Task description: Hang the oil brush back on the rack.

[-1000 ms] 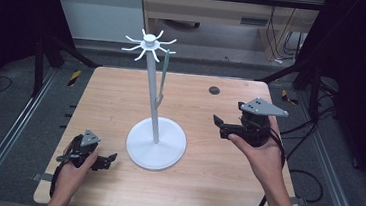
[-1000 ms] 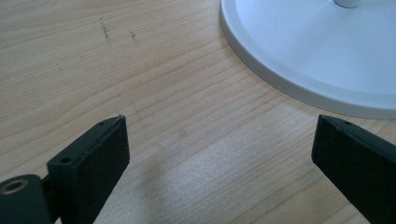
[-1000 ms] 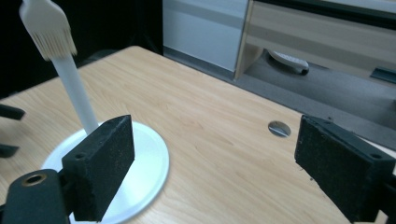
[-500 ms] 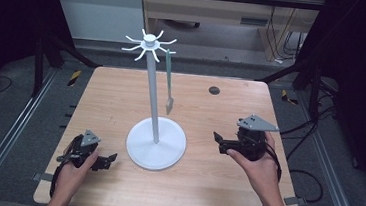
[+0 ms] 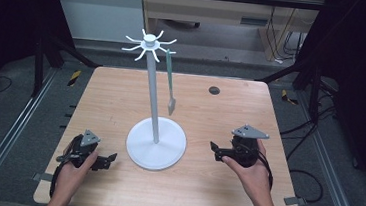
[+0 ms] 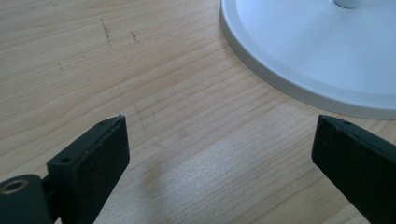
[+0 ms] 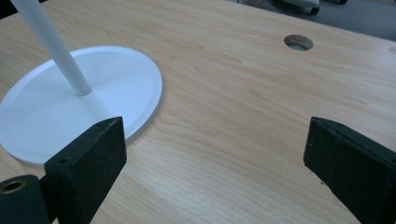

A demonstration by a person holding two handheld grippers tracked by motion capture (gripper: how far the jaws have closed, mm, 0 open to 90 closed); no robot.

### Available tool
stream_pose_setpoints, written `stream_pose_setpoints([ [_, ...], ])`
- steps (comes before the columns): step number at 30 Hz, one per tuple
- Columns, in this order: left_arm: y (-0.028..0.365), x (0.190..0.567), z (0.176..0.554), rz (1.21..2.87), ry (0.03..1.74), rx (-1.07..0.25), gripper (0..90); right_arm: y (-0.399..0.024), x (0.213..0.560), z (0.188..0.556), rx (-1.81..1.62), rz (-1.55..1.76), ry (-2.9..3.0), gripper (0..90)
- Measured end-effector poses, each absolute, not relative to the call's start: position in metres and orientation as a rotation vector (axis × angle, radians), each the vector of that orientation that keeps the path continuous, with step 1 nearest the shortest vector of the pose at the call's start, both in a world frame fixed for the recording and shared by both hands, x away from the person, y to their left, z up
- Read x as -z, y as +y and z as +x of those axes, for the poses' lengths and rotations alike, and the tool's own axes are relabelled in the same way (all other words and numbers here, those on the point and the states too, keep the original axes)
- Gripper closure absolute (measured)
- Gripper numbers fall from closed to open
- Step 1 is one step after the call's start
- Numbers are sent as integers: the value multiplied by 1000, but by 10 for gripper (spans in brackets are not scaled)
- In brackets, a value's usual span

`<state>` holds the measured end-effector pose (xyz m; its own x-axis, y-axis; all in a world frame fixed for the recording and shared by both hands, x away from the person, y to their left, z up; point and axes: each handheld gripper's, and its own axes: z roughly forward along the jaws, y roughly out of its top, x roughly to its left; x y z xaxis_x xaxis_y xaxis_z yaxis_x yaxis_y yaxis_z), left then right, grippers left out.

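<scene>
Now the wooden table (image 5: 121,92) takes the middle of the high view, w/ a white stand (image 5: 156,142) on it near centre. Its round base (image 6: 322,60) lies flat on the wood, a thin white pole (image 7: 51,46) rises from it, and at the top are short hooks (image 5: 148,44) spreading out. A green flat utensil (image 5: 170,82) hangs from one hook at the right side of the pole, its wider end down, above the table and not touching it.

Left gripper (image 5: 100,160) is at lower left of the frame, held by the left hand (image 5: 71,176), low over the wood, just beside the base edge. In the left gripper view (image 6: 219,149) both jaws stand wide apart, nothing between them but bare wood.

Right gripper (image 5: 215,151) is at lower right, held by the right hand (image 5: 250,171), pointing toward the base, a bit apart from it. In the right gripper view (image 7: 215,154) jaws also wide apart, empty. A small round hole (image 7: 299,42) is in the table at upper right.
</scene>
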<state>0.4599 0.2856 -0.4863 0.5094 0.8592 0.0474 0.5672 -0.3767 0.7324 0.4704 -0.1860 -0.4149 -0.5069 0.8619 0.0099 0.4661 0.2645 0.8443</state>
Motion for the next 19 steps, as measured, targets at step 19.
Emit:
stream_pose_setpoints([
  [19, 286, 485, 462, 2082, 1160, -569, 38, -184, 472, 484, -1075, 1323, 2148, 131],
])
